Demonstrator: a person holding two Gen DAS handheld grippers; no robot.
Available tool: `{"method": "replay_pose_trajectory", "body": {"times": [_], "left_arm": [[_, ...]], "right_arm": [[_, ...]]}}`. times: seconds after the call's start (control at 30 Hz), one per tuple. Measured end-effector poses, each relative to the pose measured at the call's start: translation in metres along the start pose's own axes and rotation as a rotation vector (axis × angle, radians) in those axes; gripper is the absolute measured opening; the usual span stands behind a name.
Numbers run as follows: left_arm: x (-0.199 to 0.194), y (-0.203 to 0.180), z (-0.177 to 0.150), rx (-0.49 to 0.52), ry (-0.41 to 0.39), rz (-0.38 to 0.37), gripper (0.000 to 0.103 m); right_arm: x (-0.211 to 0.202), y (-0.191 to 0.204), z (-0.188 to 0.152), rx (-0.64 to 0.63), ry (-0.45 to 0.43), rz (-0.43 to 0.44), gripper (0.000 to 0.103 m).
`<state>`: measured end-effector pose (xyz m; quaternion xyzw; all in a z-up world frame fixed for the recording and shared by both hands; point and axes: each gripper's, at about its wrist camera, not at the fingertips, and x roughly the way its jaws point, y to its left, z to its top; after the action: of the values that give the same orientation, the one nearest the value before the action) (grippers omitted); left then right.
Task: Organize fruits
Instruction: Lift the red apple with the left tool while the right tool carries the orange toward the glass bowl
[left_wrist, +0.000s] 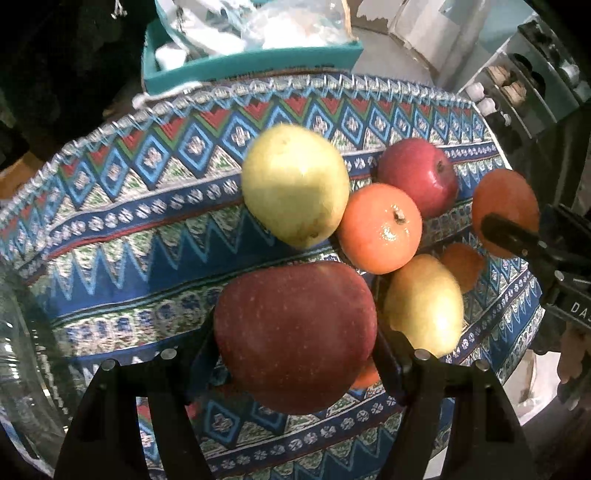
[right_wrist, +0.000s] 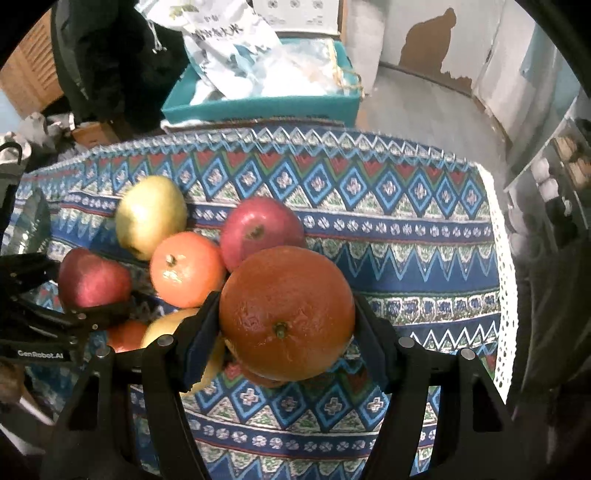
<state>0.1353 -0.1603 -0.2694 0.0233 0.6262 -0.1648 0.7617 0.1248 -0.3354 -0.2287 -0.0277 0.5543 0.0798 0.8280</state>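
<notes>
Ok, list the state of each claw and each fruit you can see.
Left claw: shut on the dark red apple.
Right claw: shut on the dark orange.
Yellow pear: loose on the tablecloth.
Light orange: loose, stem up.
Second red apple: loose on the cloth.

Both point steeply down: left gripper (left_wrist: 295, 338) fingers clamp a red apple (left_wrist: 295, 336), right gripper (right_wrist: 286, 314) an orange (right_wrist: 286, 314).
</notes>
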Motion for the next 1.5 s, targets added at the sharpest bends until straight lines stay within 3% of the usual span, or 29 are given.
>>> {"method": "replay_pose_trajectory", "body": {"times": [0.9, 1.2, 1.5], "left_arm": [[-0.134, 0.022, -0.042, 0.042, -0.257, 0.047, 0.075], [-0.168, 0.049, -0.058, 0.01, -0.311, 0.055, 0.075], [-0.176, 0.087, -0.07, -0.055, -0.329, 0.075, 0.075]], "right_arm": [[-0.104, 0.074, 0.02, -0.079, -0.24, 0.072, 0.069], [-0.122, 0.113, 0.028, -0.136, -0.28, 0.119, 0.069], [-0.123, 0.156, 0.038, -0.188, -0.284, 0.17, 0.069]]}}
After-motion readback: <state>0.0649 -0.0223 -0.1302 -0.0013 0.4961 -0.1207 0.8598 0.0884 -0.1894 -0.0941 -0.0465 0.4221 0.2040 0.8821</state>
